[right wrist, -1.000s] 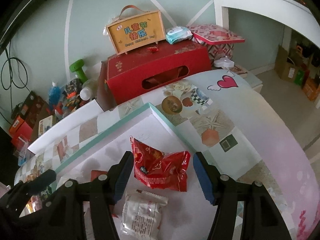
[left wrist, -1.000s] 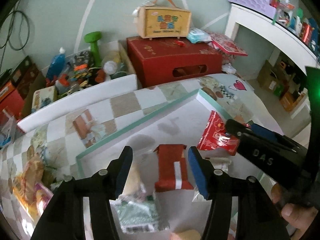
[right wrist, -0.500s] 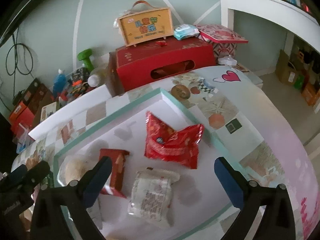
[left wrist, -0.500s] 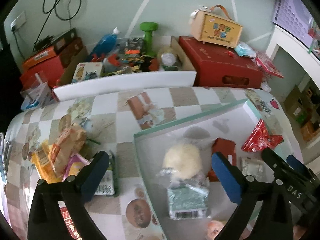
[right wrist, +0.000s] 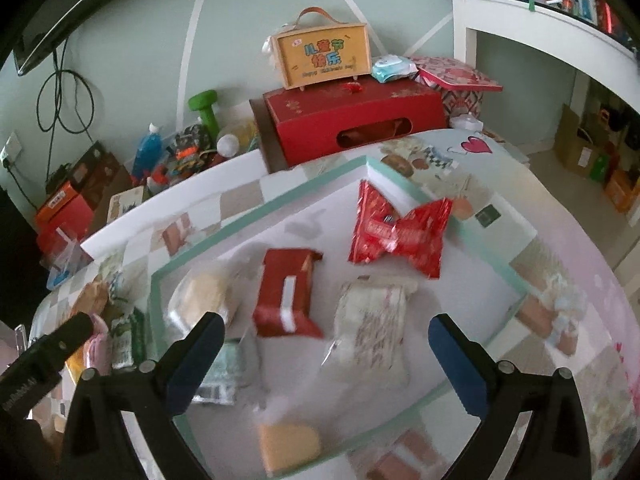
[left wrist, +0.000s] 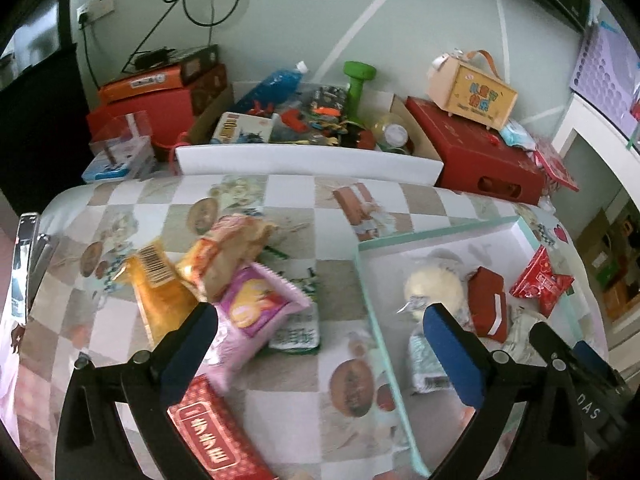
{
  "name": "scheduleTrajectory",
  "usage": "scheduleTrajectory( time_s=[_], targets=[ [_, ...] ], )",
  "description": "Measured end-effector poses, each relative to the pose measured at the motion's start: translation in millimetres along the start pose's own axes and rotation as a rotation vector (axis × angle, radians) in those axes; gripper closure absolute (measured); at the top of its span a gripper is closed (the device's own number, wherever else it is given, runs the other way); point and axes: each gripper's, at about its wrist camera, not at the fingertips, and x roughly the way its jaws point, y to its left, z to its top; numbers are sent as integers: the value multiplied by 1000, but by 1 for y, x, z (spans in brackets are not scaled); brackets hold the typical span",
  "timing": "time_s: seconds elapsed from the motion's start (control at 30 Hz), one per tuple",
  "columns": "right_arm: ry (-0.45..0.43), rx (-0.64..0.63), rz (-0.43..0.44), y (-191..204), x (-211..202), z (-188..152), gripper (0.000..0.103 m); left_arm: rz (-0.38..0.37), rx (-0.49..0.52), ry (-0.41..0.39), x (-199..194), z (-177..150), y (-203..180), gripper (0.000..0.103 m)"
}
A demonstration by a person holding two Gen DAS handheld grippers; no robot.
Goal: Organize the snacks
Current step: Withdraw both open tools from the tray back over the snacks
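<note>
A shallow white tray with a mint rim (right wrist: 312, 188) (left wrist: 436, 232) lies on the patterned table. In it lie a bright red packet (right wrist: 396, 232), a dark red packet (right wrist: 288, 296), a clear white-printed packet (right wrist: 372, 332), a round pale bun (right wrist: 200, 300) (left wrist: 434, 290), a green-printed packet (right wrist: 220, 376) and a tan snack (right wrist: 288, 446). My right gripper (right wrist: 326, 356) is open and empty above the tray. My left gripper (left wrist: 320, 344) is open and empty, left of the tray. A loose pile lies there: pink packet (left wrist: 256, 312), orange packets (left wrist: 160, 284), bread packet (left wrist: 232, 252), red box (left wrist: 212, 440).
Behind the table a white board (left wrist: 308, 162) fronts a box of clutter with a green dumbbell (left wrist: 358, 80) and blue bottle (left wrist: 276, 84). A red carton (right wrist: 352, 120) carries a tan handled box (right wrist: 320, 56). A white shelf unit (right wrist: 540, 36) stands on the right.
Both grippers have opened wide and pulled back from the tray. The left one has swung left over the loose snack pile. The bright red packet now lies free in the tray.
</note>
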Motion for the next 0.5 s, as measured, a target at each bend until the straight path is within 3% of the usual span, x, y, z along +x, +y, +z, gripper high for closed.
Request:
scheduleTrajectory(
  time_s=[0.3, 0.5],
  targets=[
    [5, -51, 20, 34, -10, -21, 0, 16, -29, 12, -11, -18, 43, 1],
    [47, -99, 33, 61, -3, -34, 0, 67, -67, 51, -6, -30, 79, 1]
  ],
)
